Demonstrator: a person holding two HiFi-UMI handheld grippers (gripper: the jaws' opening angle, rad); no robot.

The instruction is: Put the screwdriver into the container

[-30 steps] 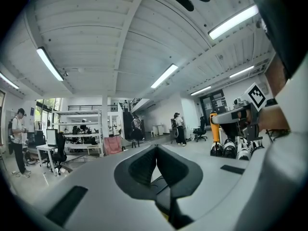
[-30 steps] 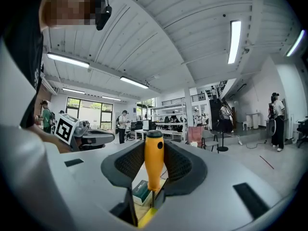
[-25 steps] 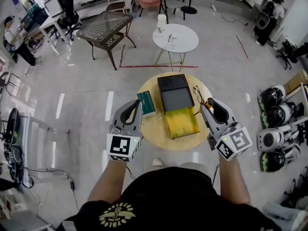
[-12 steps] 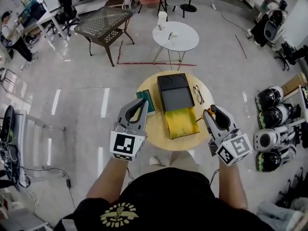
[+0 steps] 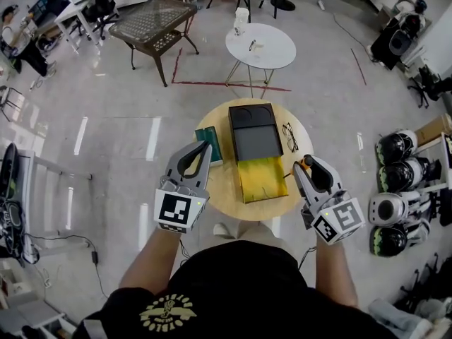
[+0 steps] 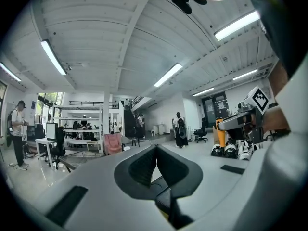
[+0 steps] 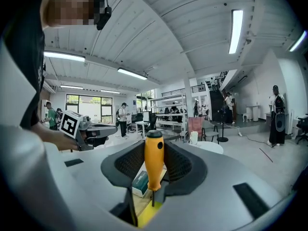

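Right gripper (image 5: 304, 164): jaws clamped on the screwdriver (image 7: 154, 159), over the right edge of the desk (image 5: 220, 189)
Screwdriver: orange handle pointing away from the person, thin metal shaft running back toward the gripper body; held right of the container (image 5: 255, 143), not touching it
Left gripper (image 5: 203, 147): jaws pressed together with nothing between them, over the desk's left edge
Container: dark grey box with a yellow part (image 5: 262, 179) at its near end, in the middle of the round wooden desk
Green box (image 5: 208, 143): flat on the desk, left of the container, just beyond the left jaws; its print is too small to read
Glasses (image 5: 290, 137): on the desk, right of the container
Marker cubes: black-and-white square patterns, no letters
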